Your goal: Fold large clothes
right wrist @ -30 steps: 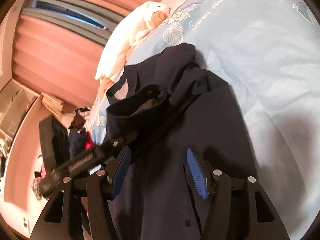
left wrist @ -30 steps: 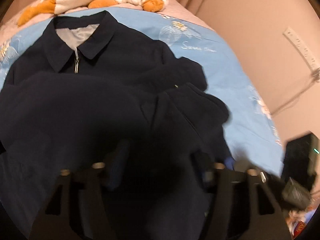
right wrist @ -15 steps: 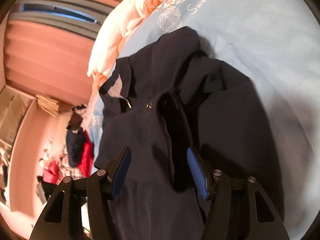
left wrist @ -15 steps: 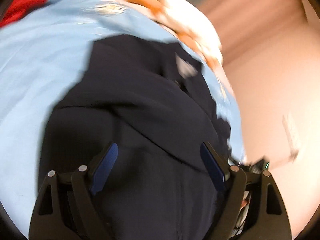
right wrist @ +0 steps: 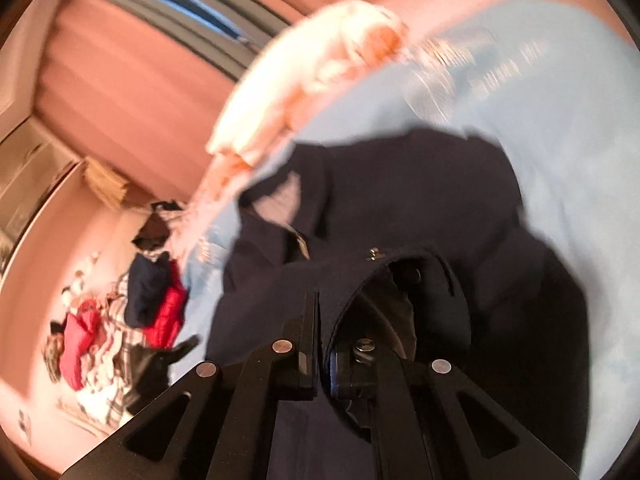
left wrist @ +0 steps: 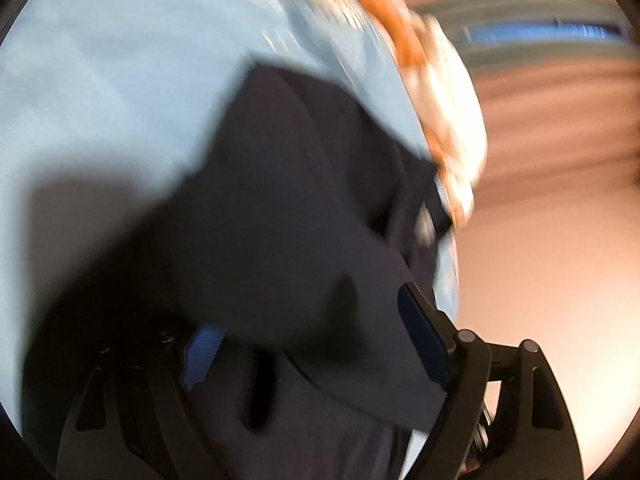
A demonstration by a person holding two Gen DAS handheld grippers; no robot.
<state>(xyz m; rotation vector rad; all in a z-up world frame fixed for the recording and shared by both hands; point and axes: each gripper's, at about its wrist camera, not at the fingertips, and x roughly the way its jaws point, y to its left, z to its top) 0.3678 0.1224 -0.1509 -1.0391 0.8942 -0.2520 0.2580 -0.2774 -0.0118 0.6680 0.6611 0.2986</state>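
Dark navy zip-front jacket with a collar (right wrist: pixel 400 200) lies spread on the light blue printed bedsheet (right wrist: pixel 560 140) of a bed, collar end towards a white-and-orange plush toy (right wrist: pixel 320 64) at the far side. Both views blurred.

Right tool (right wrist: pixel 323 344): jaws narrow, pinched together on a fold of the navy fabric, right beside a sleeve cuff (right wrist: pixel 424 292) whose opening faces the camera (a small metal snap shows near it). Fabric rises into the pinch, so I judge it as held, not just touched.

Left tool (left wrist: pixel 316 352): jaws wide but closing, with a flap of the jacket (left wrist: pixel 280 220) lying between the blue pads (left wrist: pixel 420 340); pads don't visibly press on it, so no grip there yet as far as I can tell. One pad is half covered by cloth.

Step in hand: my read is sleeve or side panel being gathered to fold inward over the body, right side gripped, left side getting its hold.

Next move calls for: left tool to finish clamping on a single edge (not a bunch of layers), then both carrying the cloth across and laying it flat. Risk: thick fabric slipping or dragging the whole jacket along the sheet.

Background: pile of red and dark clothes (right wrist: pixel 152 308) on the floor, well apart.
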